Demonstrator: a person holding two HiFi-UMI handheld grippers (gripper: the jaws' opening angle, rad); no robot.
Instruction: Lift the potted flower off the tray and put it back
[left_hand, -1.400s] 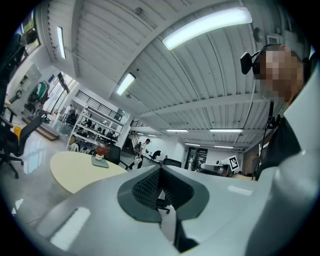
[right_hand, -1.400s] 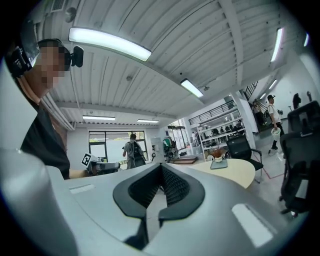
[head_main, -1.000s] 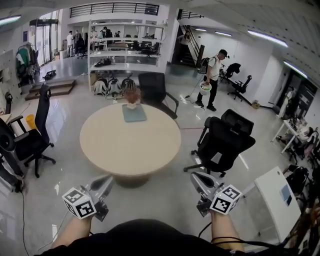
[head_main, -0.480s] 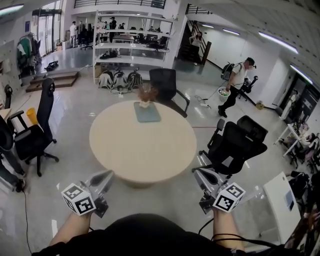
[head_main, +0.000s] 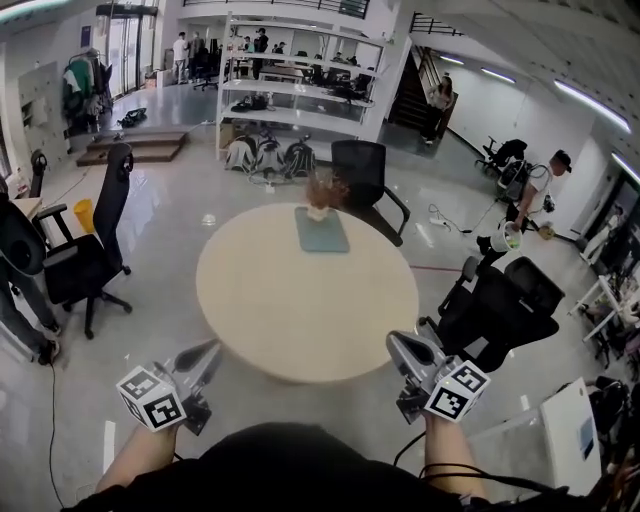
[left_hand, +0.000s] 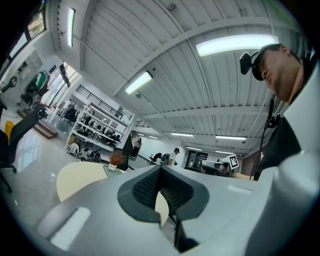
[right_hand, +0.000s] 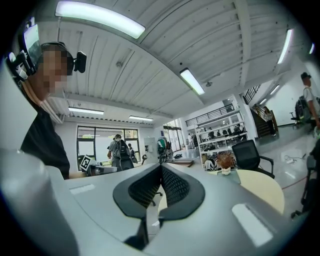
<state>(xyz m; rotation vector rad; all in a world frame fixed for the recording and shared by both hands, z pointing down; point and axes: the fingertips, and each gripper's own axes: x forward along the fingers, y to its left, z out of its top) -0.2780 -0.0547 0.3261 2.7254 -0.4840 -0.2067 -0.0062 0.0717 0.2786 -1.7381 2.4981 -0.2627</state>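
Since the earlier frame the wearer has closed on the round beige desk (head_main: 300, 300). It fills more of the head view, and the left tool (head_main: 203, 352) and right tool (head_main: 402, 346) now sit at its near edge instead of well short of it.

Tool state: in the left gripper view the left tool's pads meet at the tip with nothing between them. The right tool is likewise closed and empty. Both point level across the desk.

Task item: the potted flower (head_main: 322, 190), a small pale pot with a rust-brown bloom, stands at the far edge of the desk. It is at the far end of the flat grey-green tray (head_main: 324, 235) and apparently on it, well apart from both tools. The lift has not begun.

Risks, as judged:
- **Reach:** the pot is the whole desk away, so a reach from the near edge would be stretched and unsteady.
- **Path:** walking round looks necessary, and the black office chair (head_main: 500, 305) by the right edge stands in that path.
- **Closed jaws:** jaws arriving closed would knock the pot instead of taking it, and it could topple or go off the far edge.
- **Bloom:** it looks brittle, and a grip above the pot rim would crush it.
- **Tray:** it looks light and could slide when the pot is set back.
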